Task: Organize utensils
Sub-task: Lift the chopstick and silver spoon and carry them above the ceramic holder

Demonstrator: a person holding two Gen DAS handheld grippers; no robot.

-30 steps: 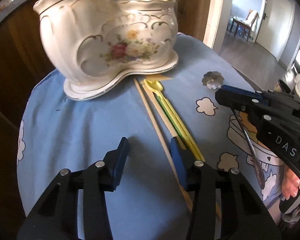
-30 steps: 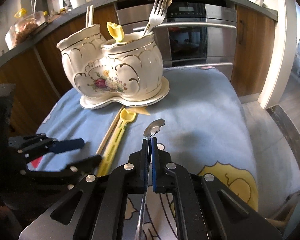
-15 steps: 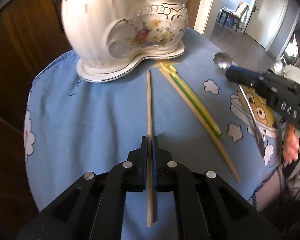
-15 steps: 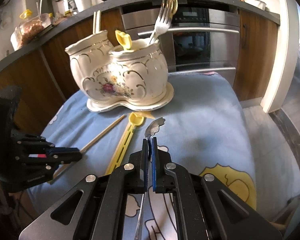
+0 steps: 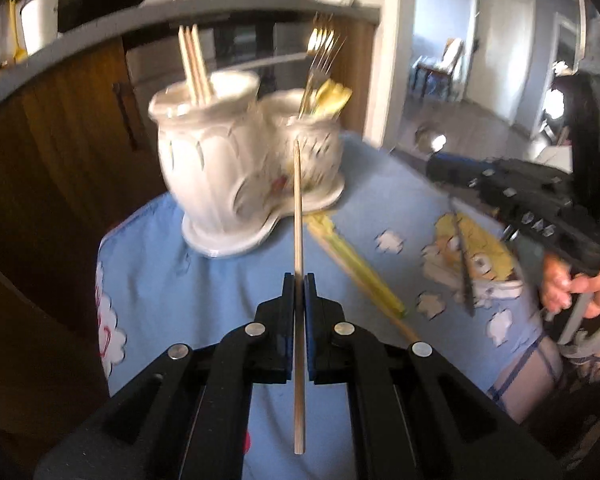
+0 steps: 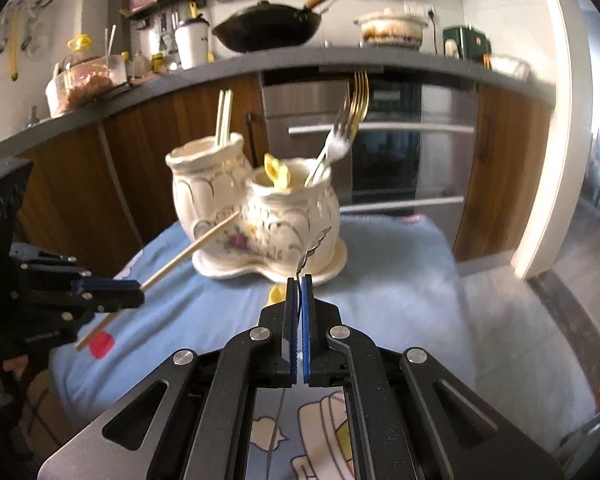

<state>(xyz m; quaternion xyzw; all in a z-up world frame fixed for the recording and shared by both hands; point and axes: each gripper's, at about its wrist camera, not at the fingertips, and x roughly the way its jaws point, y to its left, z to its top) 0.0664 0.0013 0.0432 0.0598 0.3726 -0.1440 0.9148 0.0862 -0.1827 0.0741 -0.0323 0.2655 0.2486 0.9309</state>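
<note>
My left gripper (image 5: 299,280) is shut on a wooden chopstick (image 5: 298,208) and holds it above the blue tablecloth (image 5: 204,288), tip toward the white ceramic holder (image 5: 216,168). The holder's left cup has chopsticks (image 5: 194,64); its right cup has forks (image 6: 340,136) and a yellow spoon (image 6: 278,174). My right gripper (image 6: 299,280) is shut on a metal spoon (image 6: 314,248), raised in front of the holder (image 6: 220,192). The left gripper (image 6: 140,296) and its chopstick (image 6: 188,252) show at the left. The right gripper (image 5: 436,166) carries the spoon (image 5: 462,264).
A yellow spoon with a green stick (image 5: 356,264) and another wooden chopstick (image 5: 404,328) lie on the cloth. Behind the table are wooden cabinets, an oven (image 6: 384,144) and a counter with a wok (image 6: 268,28). A person's hand (image 5: 568,284) grips the right tool.
The left gripper shut on a chopstick and lifted it off the cloth. Both grippers rose and tilted up toward the holder; the right still holds the spoon.
</note>
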